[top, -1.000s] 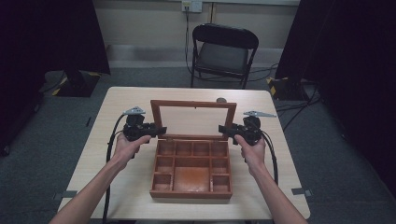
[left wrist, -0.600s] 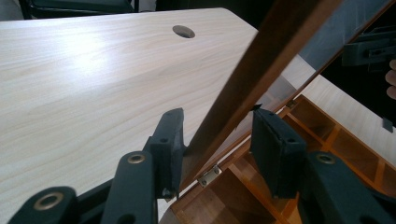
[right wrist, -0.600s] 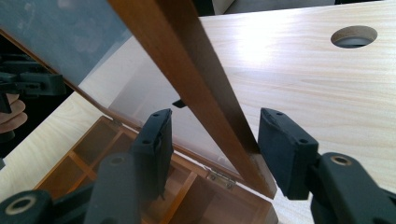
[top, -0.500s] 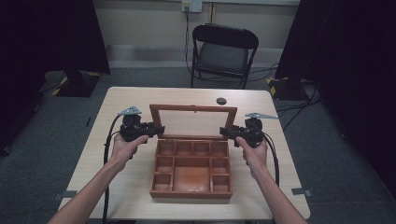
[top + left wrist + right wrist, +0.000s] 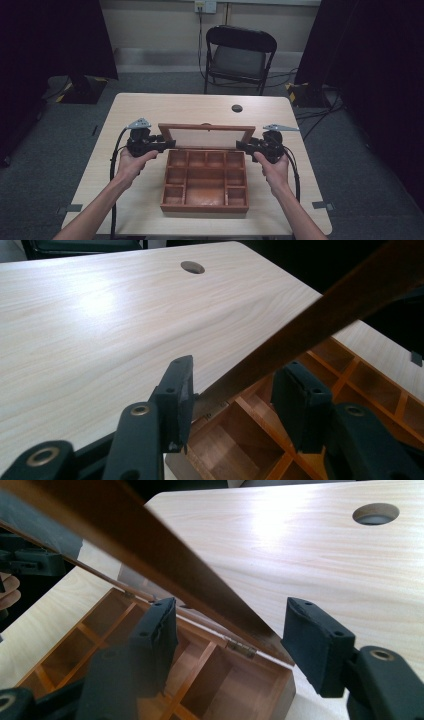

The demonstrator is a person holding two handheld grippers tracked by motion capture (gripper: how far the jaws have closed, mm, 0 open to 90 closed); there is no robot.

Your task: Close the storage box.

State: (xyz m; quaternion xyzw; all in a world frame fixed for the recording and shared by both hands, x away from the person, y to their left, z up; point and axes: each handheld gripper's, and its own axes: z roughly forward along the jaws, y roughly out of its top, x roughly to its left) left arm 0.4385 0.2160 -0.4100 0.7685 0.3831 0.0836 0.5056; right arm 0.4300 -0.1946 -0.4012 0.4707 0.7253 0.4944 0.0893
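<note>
An open wooden box point(image 5: 205, 207) with several empty compartments sits mid-table. Its glass-paned lid point(image 5: 207, 128) is hinged at the far edge and leans over the box. My left gripper point(image 5: 167, 145) is at the lid's left end and my right gripper point(image 5: 242, 146) at its right end. In the left gripper view the lid frame point(image 5: 310, 320) runs between the jaws of the left gripper point(image 5: 237, 390), close to one pad and apart from the other. In the right gripper view the lid frame point(image 5: 150, 545) passes between the right gripper point(image 5: 230, 630) jaws with gaps on both sides. Both pairs of jaws have just been opening.
The light wooden table point(image 5: 150, 107) has a round cable hole point(image 5: 237, 108) behind the box. A black folding chair point(image 5: 240, 52) stands beyond the far edge. Black curtains hang at both sides. Cables trail from both grippers toward the near edge.
The lid's top rail has come down toward the box, and both grippers have sunk slightly with it. The box itself has stayed in place.
</note>
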